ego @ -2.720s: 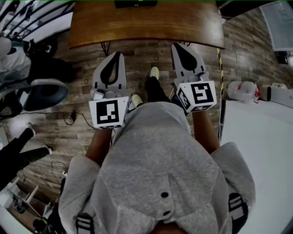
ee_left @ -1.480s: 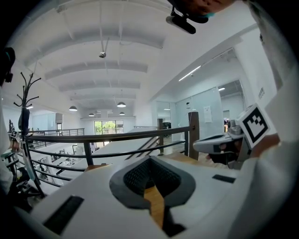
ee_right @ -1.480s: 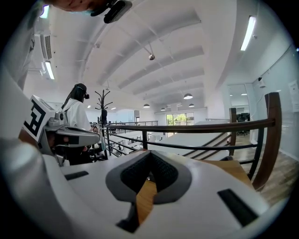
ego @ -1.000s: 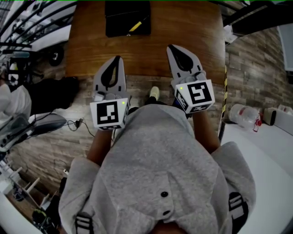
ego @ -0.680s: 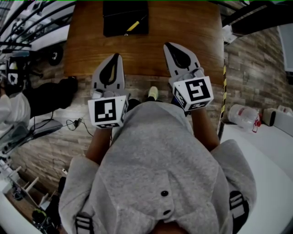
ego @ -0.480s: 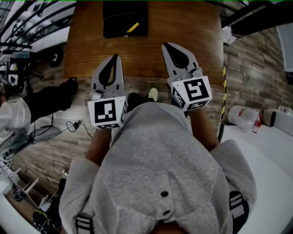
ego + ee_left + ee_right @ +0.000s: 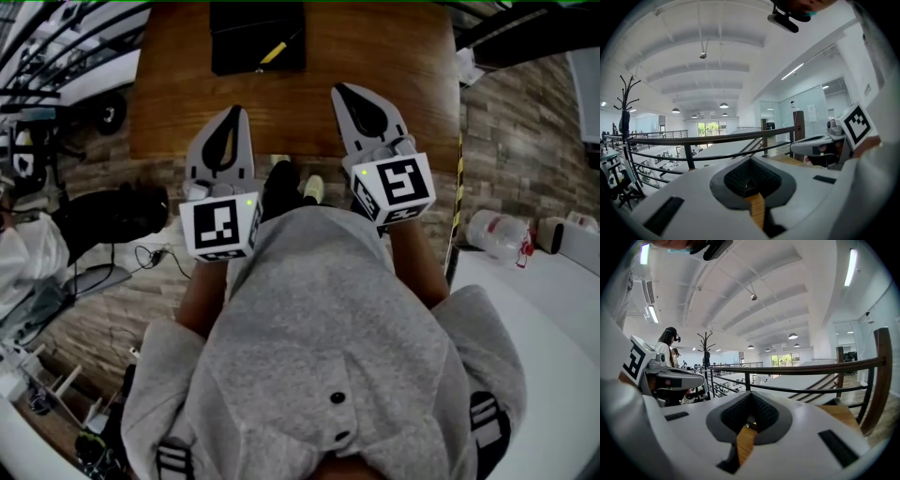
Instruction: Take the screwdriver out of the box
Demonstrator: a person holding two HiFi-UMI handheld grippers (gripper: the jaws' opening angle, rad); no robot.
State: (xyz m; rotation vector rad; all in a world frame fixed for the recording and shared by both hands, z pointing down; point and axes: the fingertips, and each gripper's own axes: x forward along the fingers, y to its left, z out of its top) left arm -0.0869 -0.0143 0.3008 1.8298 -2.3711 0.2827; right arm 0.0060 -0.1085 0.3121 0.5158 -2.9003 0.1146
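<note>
screwdriver (image 7: 274,53): yellow, slanted, inside box (image 7: 234,42); box: black; table (image 7: 375,47): wooden

A wooden surface (image 7: 375,56) stands on a plank floor (image 7: 525,122). Beyond its right edge lies a plastic bottle (image 7: 497,234); cables (image 7: 150,255) trail at the left.

The head camera is looking steeply down from above at the left gripper (image 7: 238,111), the right gripper (image 7: 337,90) and the table (image 7: 300,103). Each gripper camera is sitting close behind its own jaws, facing almost level toward the railing (image 7: 717,139), and is also seeing the other gripper.
</note>
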